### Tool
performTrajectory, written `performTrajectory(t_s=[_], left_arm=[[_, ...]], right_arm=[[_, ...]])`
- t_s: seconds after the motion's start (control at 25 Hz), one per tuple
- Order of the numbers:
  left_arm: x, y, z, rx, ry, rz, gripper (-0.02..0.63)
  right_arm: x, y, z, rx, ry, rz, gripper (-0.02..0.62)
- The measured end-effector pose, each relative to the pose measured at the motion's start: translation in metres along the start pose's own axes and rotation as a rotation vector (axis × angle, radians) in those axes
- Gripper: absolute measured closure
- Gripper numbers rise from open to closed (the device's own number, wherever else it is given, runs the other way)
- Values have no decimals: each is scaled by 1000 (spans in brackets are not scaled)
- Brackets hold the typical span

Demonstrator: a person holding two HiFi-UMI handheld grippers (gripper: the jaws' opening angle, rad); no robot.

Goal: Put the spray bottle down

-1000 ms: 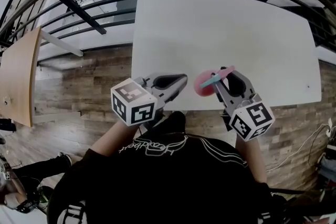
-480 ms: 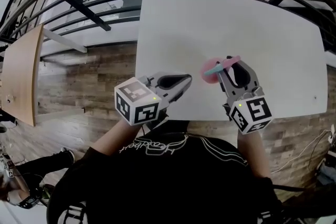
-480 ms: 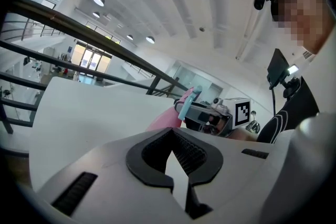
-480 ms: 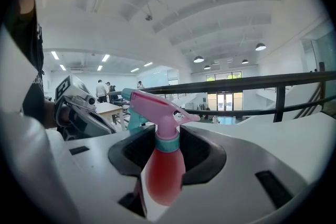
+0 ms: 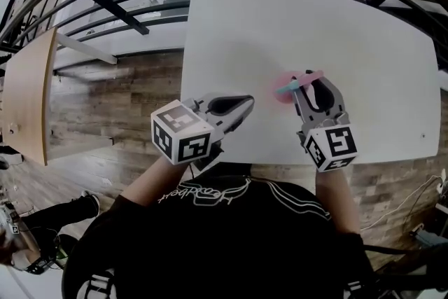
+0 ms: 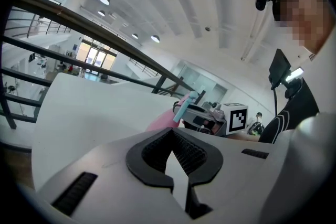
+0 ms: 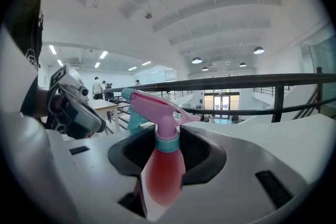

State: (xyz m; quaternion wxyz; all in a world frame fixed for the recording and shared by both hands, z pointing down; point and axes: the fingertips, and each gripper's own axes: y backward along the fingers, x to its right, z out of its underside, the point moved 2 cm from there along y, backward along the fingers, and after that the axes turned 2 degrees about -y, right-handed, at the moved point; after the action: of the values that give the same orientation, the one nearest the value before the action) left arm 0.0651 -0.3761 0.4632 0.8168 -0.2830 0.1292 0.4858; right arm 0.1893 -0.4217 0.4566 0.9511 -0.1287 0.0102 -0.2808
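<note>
The right hand-held gripper [image 5: 308,85] hovers over the white surface [image 5: 315,17], with the left hand-held gripper [image 5: 241,106] beside it, pressed together and empty. The right one pinches the pink spray bottle [image 7: 163,176] upright by its body, just under the teal collar [image 7: 168,142]. Whether the base touches is unclear. It is best lowered straight, kept vertical, and released only once it stands flat.
</note>
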Motion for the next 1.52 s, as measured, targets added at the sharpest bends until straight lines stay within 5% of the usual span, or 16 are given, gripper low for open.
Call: performTrajectory(t_s=[1.0,1.52], left_arm=[[3,10,7,34,38,-5,598],[58,33,7,85,-6,63,598]], right_arm=[[-11,-6,16,-53,88,-22,456],[-42,68,-1,-40,73,2,457]])
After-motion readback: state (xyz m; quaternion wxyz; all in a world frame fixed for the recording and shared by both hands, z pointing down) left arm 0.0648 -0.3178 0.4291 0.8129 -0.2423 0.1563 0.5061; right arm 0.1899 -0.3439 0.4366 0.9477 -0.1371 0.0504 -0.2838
